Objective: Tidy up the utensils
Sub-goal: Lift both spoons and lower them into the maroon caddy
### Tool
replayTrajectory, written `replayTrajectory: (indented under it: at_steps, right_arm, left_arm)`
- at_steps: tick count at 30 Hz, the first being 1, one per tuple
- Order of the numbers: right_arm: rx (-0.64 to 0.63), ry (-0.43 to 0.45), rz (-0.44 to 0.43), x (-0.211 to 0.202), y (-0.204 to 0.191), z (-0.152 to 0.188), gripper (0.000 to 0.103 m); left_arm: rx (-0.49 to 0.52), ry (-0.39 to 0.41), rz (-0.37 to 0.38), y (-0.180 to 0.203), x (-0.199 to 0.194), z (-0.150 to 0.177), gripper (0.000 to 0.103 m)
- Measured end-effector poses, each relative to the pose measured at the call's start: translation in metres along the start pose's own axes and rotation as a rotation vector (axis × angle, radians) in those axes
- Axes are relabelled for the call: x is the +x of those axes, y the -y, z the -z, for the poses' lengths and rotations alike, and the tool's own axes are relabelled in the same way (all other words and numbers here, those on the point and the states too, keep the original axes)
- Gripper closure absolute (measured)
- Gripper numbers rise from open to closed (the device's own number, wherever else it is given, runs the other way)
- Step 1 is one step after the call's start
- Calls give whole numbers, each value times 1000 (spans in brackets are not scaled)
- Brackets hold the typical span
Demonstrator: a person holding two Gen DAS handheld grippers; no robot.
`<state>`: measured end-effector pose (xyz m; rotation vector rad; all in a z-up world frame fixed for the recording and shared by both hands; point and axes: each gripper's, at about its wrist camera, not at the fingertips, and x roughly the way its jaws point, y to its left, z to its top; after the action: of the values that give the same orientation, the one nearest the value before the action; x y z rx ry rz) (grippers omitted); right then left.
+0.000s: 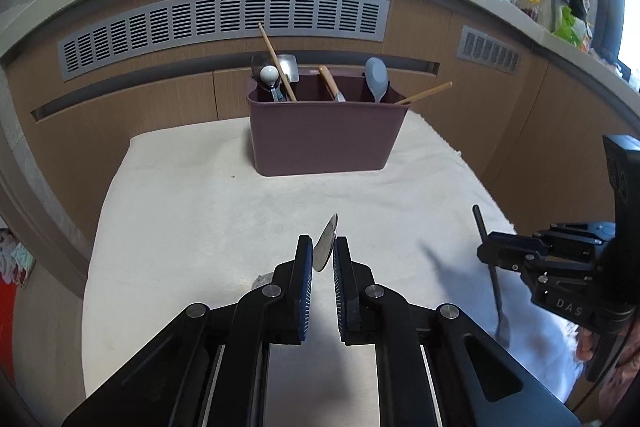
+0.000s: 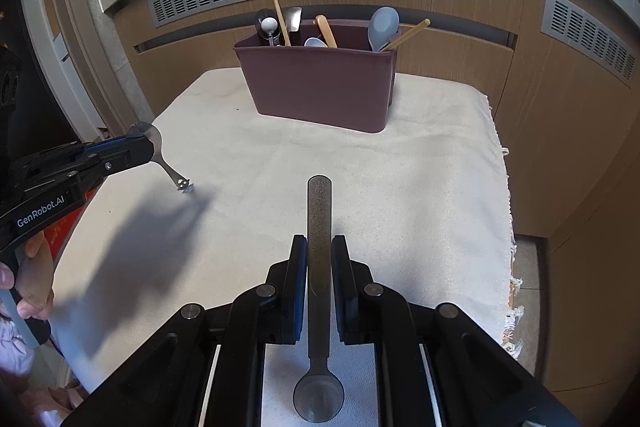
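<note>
Left gripper (image 1: pixel 323 259) pinching bowl of shiny silver metal spoon (image 1: pixel 326 243), handle angled down to cream cloth-covered table (image 2: pixel 420 163); right gripper (image 2: pixel 319 259) clamped on handle of dark grey metal spoon (image 2: pixel 319 307), bowl toward camera. Ahead, at far edge: maroon plastic utensil caddy (image 1: pixel 324 135) already holding wooden chopsticks (image 1: pixel 276 61), pale blue spoon (image 1: pixel 376 77), and other utensils. Open cloth between grippers and caddy.

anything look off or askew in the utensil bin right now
Mostly tidy. One wooden chopstick lies tilted over the right rim of the utensil bin, sticking out sideways, while the other chopstick stands steeply in the left compartment.
</note>
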<state>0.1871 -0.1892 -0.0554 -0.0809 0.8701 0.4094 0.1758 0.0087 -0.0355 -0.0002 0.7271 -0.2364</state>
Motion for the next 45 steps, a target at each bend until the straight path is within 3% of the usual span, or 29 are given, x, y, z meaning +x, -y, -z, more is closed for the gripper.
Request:
replayTrajectory:
  at_steps: [5,12,24,28,36,40,45]
  right_arm:
    - [22,-21,-8,8,3,1,92]
    - [22,-18,-12,7,3,-1,92]
    - [2,119,-66,-41,-12,-23,92]
    - [-15,222,-70,-76,-14,-52,92]
    - [-107,550,14,-160,-14,-159,92]
    - [-99,633,33,-156,-10,-202,92]
    - [-81,613,39,-111,-4,-231,92]
  left_arm:
    - [-3,-21,-4,-9,10,-2,95]
    - [-48,14,9,-17,0,-15,101]
    - [-48,143,75,-2,-56,-43,101]
    - [-25,196,121,5,-79,-73,101]
    - [34,444,153,13,-137,-166,101]
    - [18,485,164,4,-125,-206,101]
    - [-51,459,196,-20,-75,-234,101]
